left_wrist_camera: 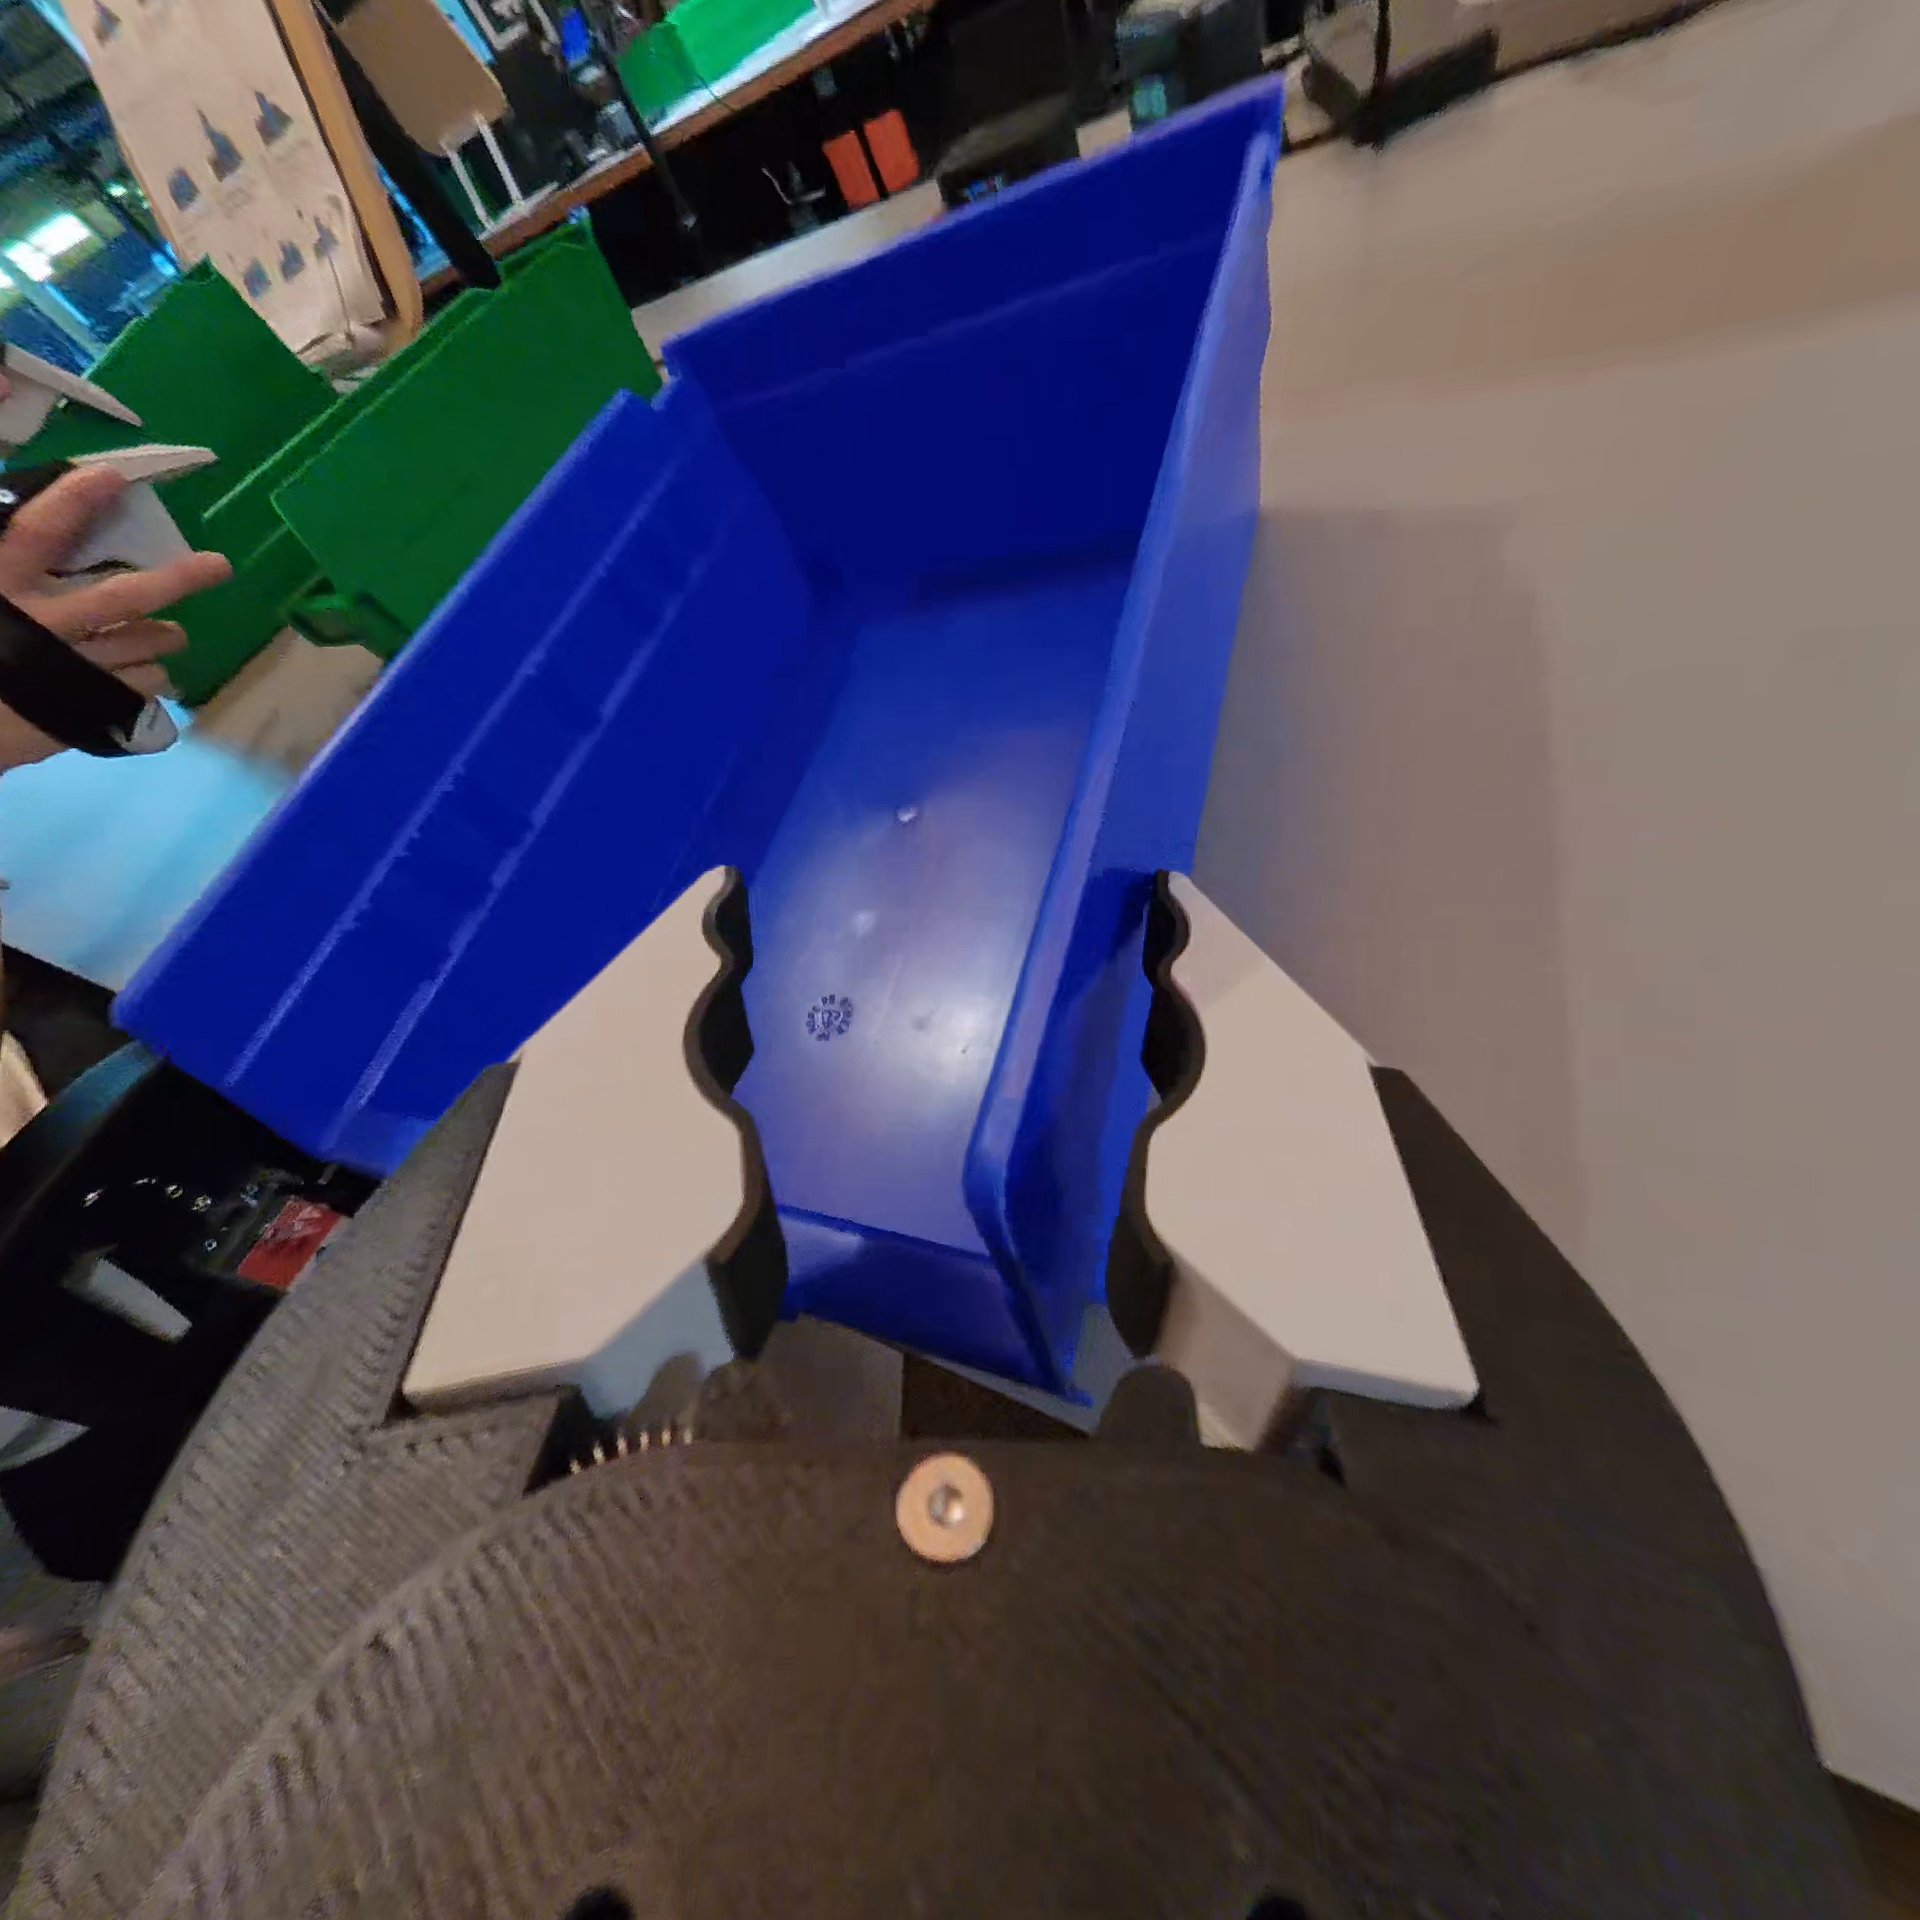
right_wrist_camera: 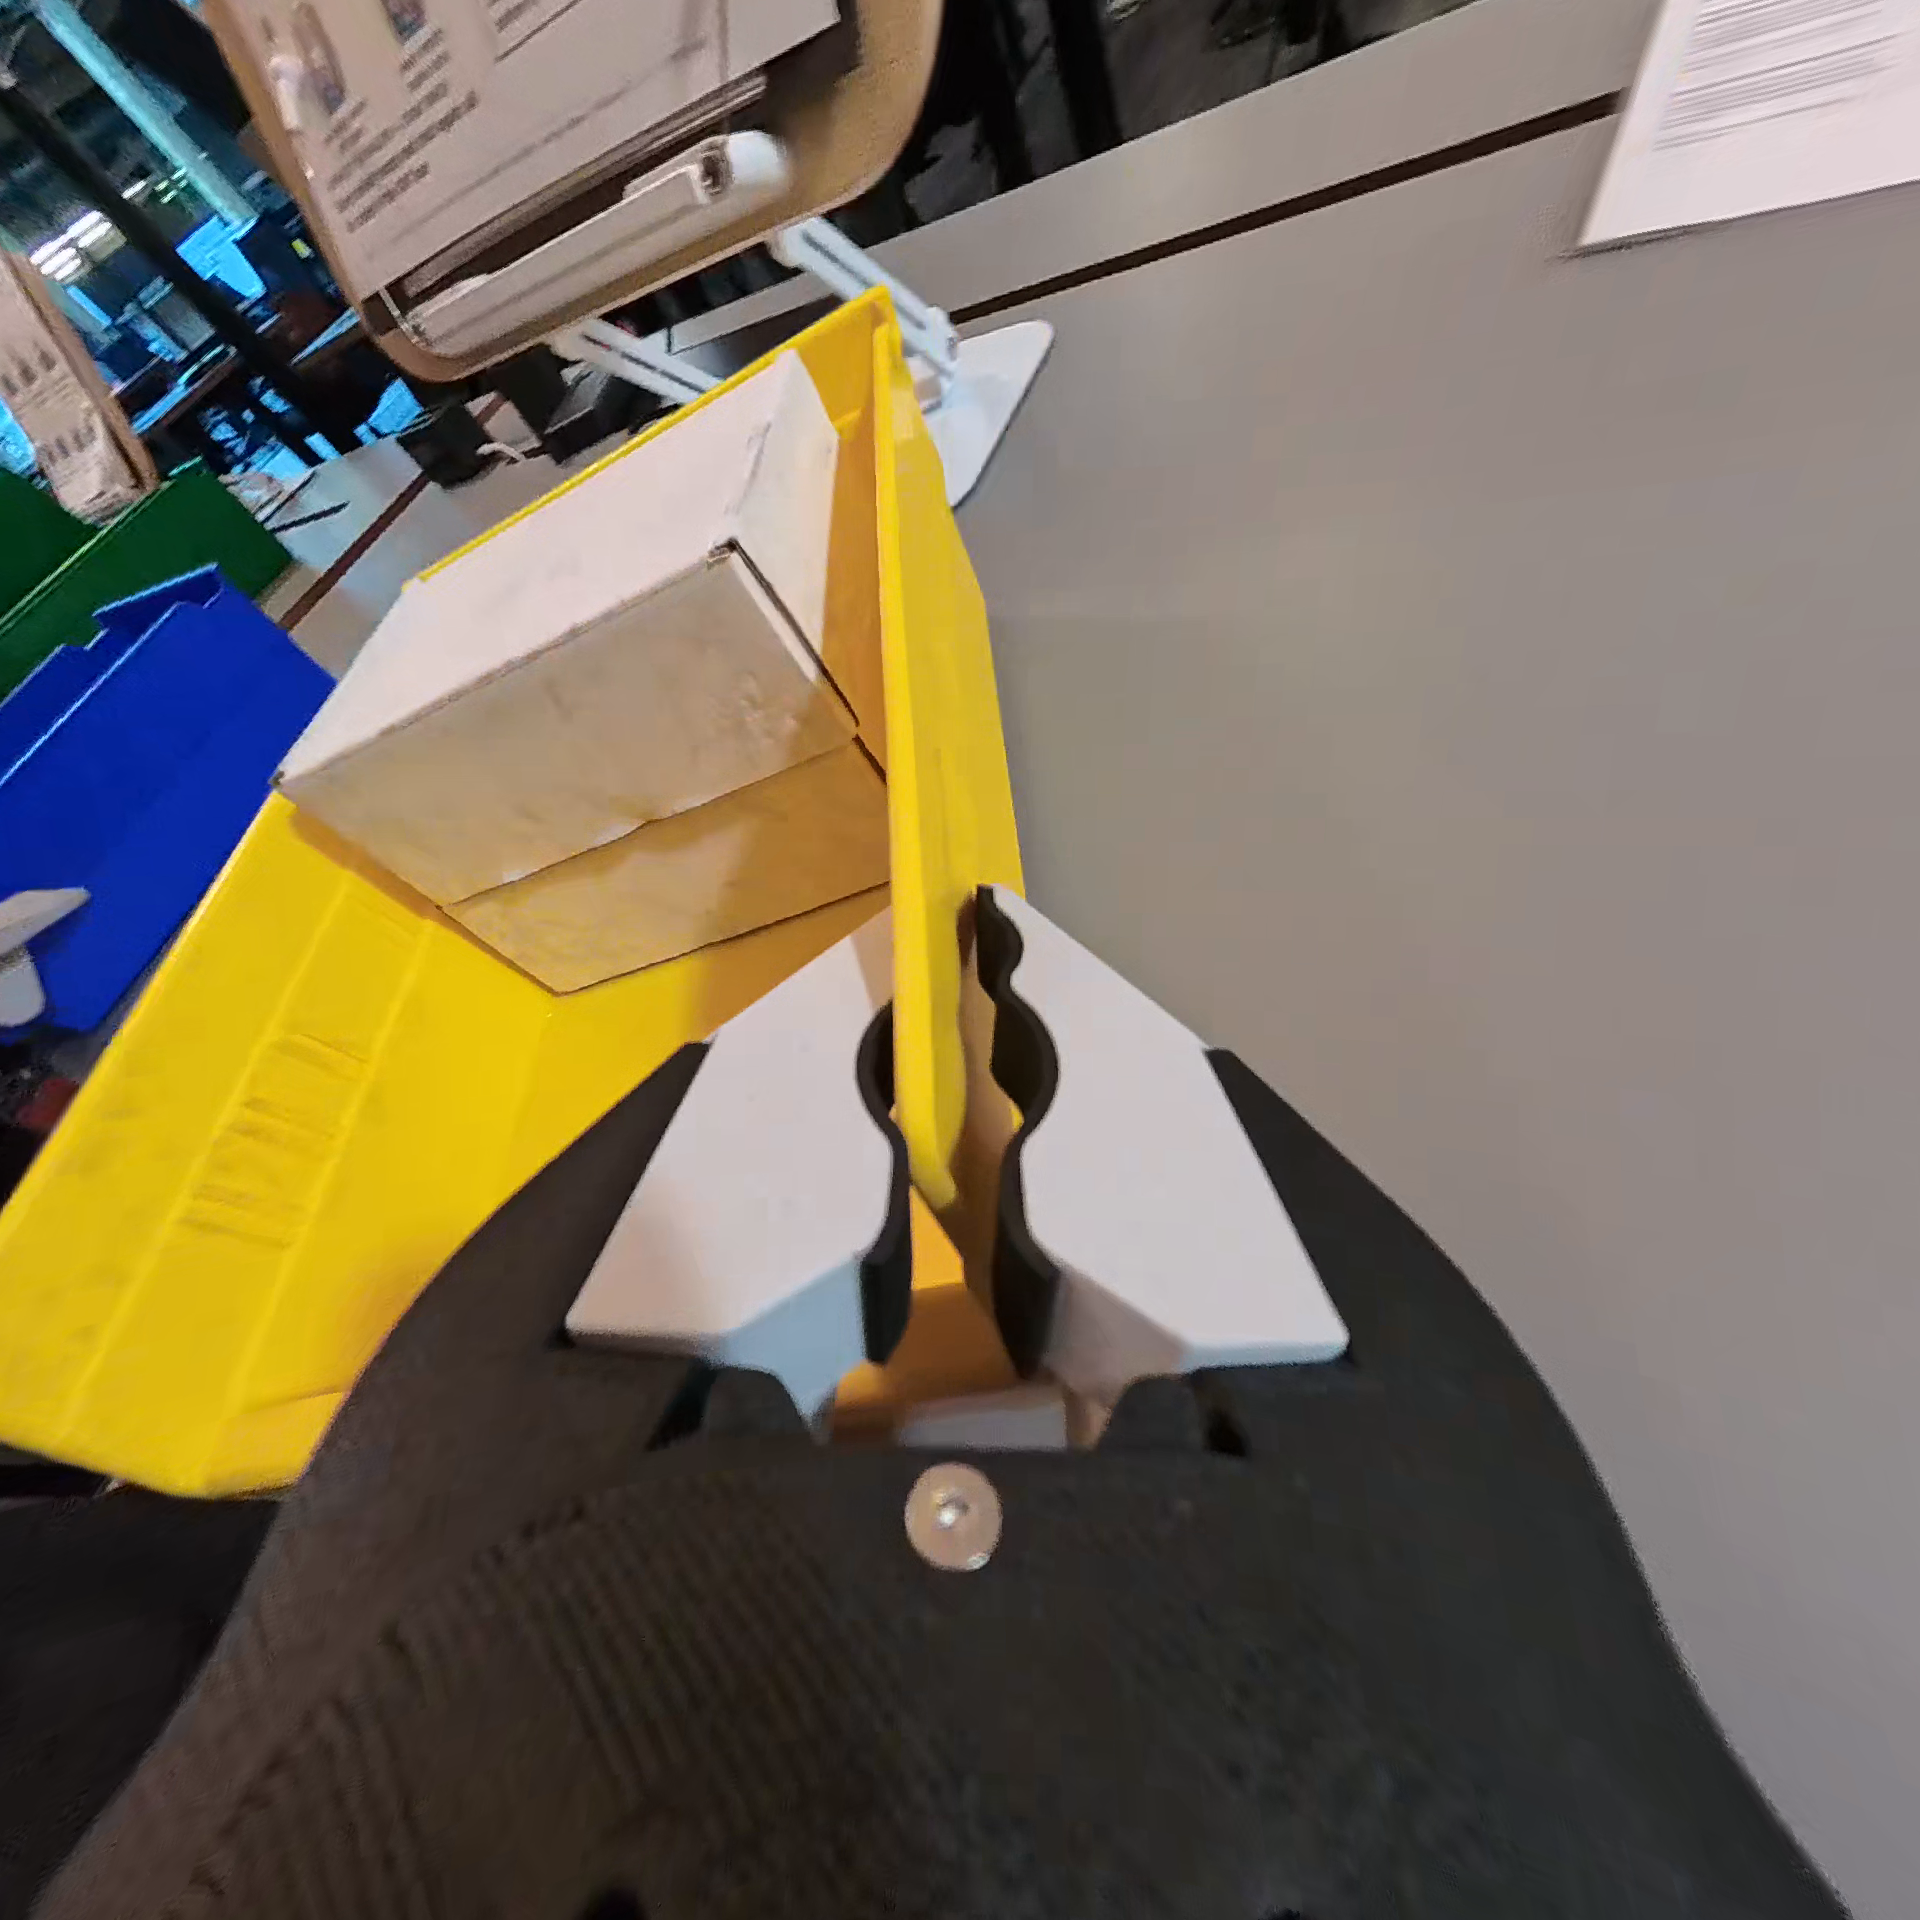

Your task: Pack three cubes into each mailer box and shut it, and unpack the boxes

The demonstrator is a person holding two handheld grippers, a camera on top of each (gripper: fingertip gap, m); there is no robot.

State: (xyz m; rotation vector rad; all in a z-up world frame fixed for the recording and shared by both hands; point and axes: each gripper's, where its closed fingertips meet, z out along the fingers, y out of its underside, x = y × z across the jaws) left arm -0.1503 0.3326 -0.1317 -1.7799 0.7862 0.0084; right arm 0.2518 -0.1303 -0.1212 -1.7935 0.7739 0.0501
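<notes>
In the left wrist view an empty blue bin (left_wrist_camera: 935,727) stands on the pale table. My left gripper (left_wrist_camera: 945,894) is open, its jaws wide on either side of the bin's right wall without touching it. In the right wrist view a yellow bin (right_wrist_camera: 260,1143) holds two closed white mailer boxes, one (right_wrist_camera: 582,665) stacked on the other (right_wrist_camera: 675,883). My right gripper (right_wrist_camera: 940,997) is shut on the yellow bin's right wall, near its front end. No cubes are in view.
Green bins (left_wrist_camera: 416,468) stand behind and left of the blue bin. A hand (left_wrist_camera: 94,592) holds another white-fingered tool at the left edge. The blue bin (right_wrist_camera: 156,727) lies left of the yellow bin. A clipboard stand (right_wrist_camera: 935,384) and a paper sheet (right_wrist_camera: 1766,104) are behind. About 60 cm separates my left fingertips from my right.
</notes>
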